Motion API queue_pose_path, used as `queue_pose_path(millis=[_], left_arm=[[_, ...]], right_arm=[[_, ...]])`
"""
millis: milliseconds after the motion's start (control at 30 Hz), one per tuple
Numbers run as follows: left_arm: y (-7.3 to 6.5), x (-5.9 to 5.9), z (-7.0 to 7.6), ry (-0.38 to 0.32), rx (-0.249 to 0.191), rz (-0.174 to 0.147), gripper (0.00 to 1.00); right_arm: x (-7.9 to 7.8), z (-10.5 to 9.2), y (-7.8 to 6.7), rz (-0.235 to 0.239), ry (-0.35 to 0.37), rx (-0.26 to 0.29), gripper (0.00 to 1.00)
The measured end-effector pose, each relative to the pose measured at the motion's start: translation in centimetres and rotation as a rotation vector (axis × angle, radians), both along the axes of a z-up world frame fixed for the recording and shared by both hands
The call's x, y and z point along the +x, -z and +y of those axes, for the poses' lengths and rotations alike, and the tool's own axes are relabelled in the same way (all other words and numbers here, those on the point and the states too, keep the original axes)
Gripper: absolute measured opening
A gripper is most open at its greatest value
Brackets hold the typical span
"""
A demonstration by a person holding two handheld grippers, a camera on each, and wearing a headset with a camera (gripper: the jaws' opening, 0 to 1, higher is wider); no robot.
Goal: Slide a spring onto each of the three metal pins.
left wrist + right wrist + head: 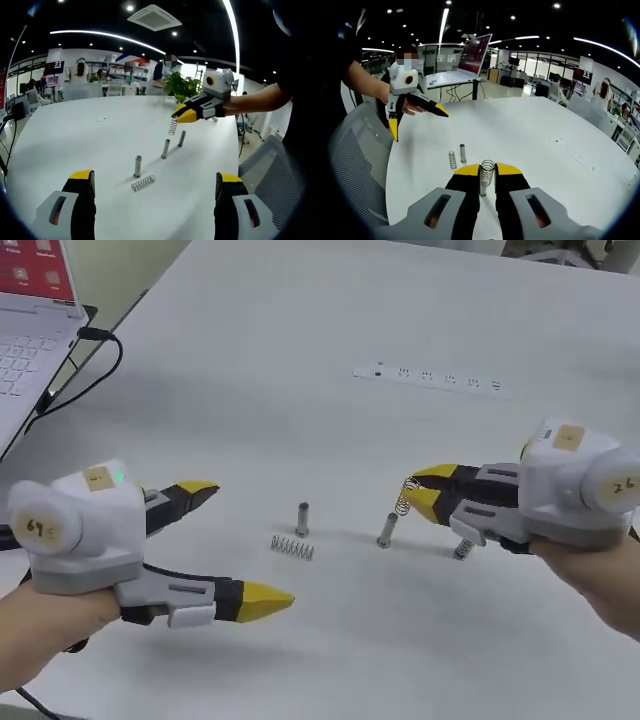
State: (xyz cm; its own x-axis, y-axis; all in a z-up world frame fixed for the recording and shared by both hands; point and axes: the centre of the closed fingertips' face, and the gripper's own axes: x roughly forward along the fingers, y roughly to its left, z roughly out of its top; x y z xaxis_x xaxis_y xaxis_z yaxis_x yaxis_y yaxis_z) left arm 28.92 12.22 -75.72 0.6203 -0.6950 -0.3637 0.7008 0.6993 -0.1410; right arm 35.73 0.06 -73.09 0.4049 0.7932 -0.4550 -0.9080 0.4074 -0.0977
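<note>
The right gripper (420, 488) is pinching one spring (406, 498) between nearly closed yellow tips just above the middle pin (386, 530), while a second spring (292, 547) is lying beside the upright pin (303, 518) and the left gripper (245, 542) is hovering wide open and empty over the white table (300, 390).

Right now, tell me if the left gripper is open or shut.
Open. The left gripper has its yellow-tipped fingers wide apart with nothing held between them.
</note>
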Motion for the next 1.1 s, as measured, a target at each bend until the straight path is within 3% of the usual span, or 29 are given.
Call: queue_pose_path(millis=[1100], left_arm=[[0.0, 0.0, -0.1, 0.005, 0.004, 0.001, 0.98]], right_arm=[[0.3, 0.3, 1.7, 0.047, 0.004, 0.0, 0.08]])
